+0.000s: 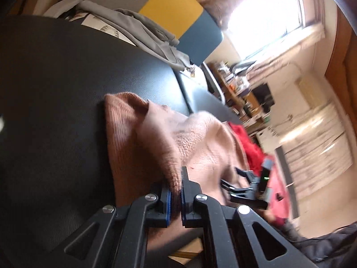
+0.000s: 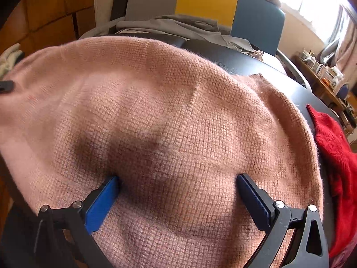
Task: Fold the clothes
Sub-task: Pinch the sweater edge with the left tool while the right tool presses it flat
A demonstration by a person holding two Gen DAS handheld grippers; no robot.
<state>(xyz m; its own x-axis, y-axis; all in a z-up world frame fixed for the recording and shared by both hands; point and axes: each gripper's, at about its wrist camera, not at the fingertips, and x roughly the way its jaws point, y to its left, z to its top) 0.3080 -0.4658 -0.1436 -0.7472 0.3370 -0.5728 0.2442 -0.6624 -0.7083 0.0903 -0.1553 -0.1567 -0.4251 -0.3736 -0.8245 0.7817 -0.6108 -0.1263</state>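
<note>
A pink knit sweater (image 1: 142, 134) lies on the black table (image 1: 55, 78). My left gripper (image 1: 176, 192) is shut on an edge of the sweater and lifts a fold of it. The right gripper (image 1: 243, 187) shows beyond, over the sweater. In the right wrist view the sweater (image 2: 156, 111) fills the frame. My right gripper (image 2: 178, 178) is open, its blue pads (image 2: 102, 203) pressed down on the knit fabric with nothing between them.
A red garment (image 2: 334, 156) lies at the table's right edge, also in the left wrist view (image 1: 252, 151). A grey garment (image 2: 178, 25) is draped at the far side by a grey, yellow and blue chair back (image 2: 207, 0). A cluttered shelf (image 2: 323, 73) stands far right.
</note>
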